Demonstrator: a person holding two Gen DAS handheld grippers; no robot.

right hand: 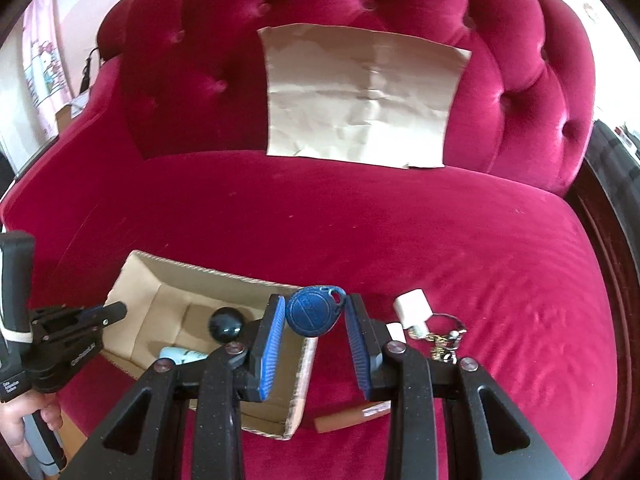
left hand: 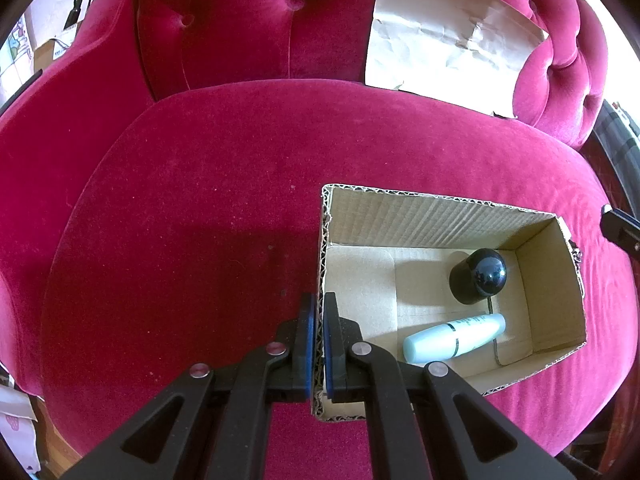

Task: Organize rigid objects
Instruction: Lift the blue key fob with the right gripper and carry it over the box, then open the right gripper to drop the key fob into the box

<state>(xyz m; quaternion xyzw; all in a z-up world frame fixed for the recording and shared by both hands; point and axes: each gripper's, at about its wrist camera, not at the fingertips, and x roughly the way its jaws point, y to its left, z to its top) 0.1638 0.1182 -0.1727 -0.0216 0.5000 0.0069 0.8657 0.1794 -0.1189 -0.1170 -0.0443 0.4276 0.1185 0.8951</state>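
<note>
We have the left gripper [left hand: 318, 344] clenched on the near-left wall of the cardboard box [left hand: 420, 216], steadying it on the red sofa seat [left hand: 180, 220]. Inside the box lie a dark round-topped bottle [left hand: 478, 276] and a pale green tube [left hand: 454, 338], side by side but apart.

Over on the right gripper [right hand: 316, 320], the jaws are grasping a blue key fob [right hand: 314, 312] by its edges, up above the box's right wall. That is a thin pinch on a rounded disc, so it may twist or squirt out if we tilt the wrist, and here it could land on the sofa instead of in the box.

Watch the keyring too. A white tag [right hand: 412, 308] and a metal ring with clips [right hand: 448, 332] lie just right of the jaws, and we cannot tell whether they are joined to the fob. If they are, their hanging weight could drag it loose or snag on the cardboard rim.

A brown stick-like thing [right hand: 348, 418] rests on the seat beside the box; coming down too far right could nudge it. And if our left hold slips, the light box may slide on the velvet as we drop the fob in.
</note>
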